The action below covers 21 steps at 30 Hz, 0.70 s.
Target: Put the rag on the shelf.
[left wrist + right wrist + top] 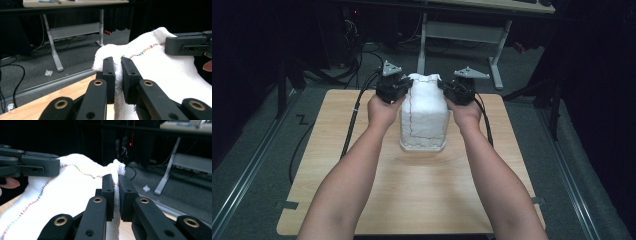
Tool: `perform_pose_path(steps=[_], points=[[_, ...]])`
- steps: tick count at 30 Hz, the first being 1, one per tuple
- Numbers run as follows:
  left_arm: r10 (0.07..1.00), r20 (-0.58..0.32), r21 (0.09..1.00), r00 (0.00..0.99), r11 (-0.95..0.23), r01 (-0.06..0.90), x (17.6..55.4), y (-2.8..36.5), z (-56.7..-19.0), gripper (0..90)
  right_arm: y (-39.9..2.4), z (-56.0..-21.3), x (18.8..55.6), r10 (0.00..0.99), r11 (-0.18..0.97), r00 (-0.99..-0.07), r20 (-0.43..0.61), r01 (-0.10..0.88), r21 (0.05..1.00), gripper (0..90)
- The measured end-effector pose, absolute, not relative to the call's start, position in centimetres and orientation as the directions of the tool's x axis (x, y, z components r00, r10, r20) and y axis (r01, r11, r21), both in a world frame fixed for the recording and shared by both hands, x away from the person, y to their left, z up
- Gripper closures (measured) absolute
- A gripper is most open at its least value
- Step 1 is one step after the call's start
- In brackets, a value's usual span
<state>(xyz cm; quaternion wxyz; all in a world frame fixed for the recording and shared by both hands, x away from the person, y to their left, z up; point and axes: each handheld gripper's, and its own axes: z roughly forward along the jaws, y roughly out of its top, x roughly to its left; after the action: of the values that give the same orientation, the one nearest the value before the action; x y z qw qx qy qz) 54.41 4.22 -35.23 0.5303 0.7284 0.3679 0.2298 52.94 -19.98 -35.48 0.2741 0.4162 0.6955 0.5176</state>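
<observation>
White cloth (424,112) hangs pinched between both tools.

No readable text, label, brand, number or sign on anything here.

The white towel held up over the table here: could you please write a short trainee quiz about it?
1. True or false: the white towel lies flat on the table.
2. Which grippers are shut on the towel? A) left only B) right only C) both
3. What runs along the towel's edge?

Key:
1. False: its top corners are held up and its bottom rests on the table.
2. C: left gripper and right gripper.
3. Multicoloured stitching.
</observation>
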Motion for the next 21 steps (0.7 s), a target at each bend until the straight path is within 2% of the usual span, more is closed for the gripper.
perform_pose_path(steps=[8, 9, 11, 13, 14, 21], points=[[0.776, -0.098, 0.917, 0.624, -0.173, 0.358, 54.7, 4.1, -36.3, 79.7, -19.9, -36.5, 53.6, 0.870, 0.164, -0.492, 0.029, 0.345, 0.924, 83.2], [0.774, -0.104, 0.916, 0.624, -0.170, 0.363, 54.7, 4.2, -36.4, 78.5, -19.8, -36.6, 53.6, 0.872, 0.169, -0.489, 0.030, 0.357, 0.919, 80.7], [0.783, -0.099, 0.919, 0.614, -0.165, 0.359, 54.6, 4.5, -36.4, 70.7, -19.8, -36.6, 53.7, 0.869, 0.168, -0.492, 0.042, 0.374, 0.912, 72.4], [0.782, -0.110, 0.920, 0.613, -0.153, 0.360, 54.4, 4.8, -36.4, 68.6, -19.8, -36.7, 53.7, 0.869, 0.177, -0.493, 0.036, 0.378, 0.908, 65.1], [0.782, -0.113, 0.921, 0.613, -0.149, 0.360, 54.4, 4.9, -36.4, 65.6, -19.8, -36.7, 53.6, 0.870, 0.179, -0.491, 0.036, 0.383, 0.906, 64.9], [0.774, -0.115, 0.932, 0.622, -0.132, 0.337, 53.6, 5.6, -36.0, 61.6, -19.6, -36.4, 52.9, 0.866, 0.215, -0.499, -0.002, 0.368, 0.905, 59.2]])
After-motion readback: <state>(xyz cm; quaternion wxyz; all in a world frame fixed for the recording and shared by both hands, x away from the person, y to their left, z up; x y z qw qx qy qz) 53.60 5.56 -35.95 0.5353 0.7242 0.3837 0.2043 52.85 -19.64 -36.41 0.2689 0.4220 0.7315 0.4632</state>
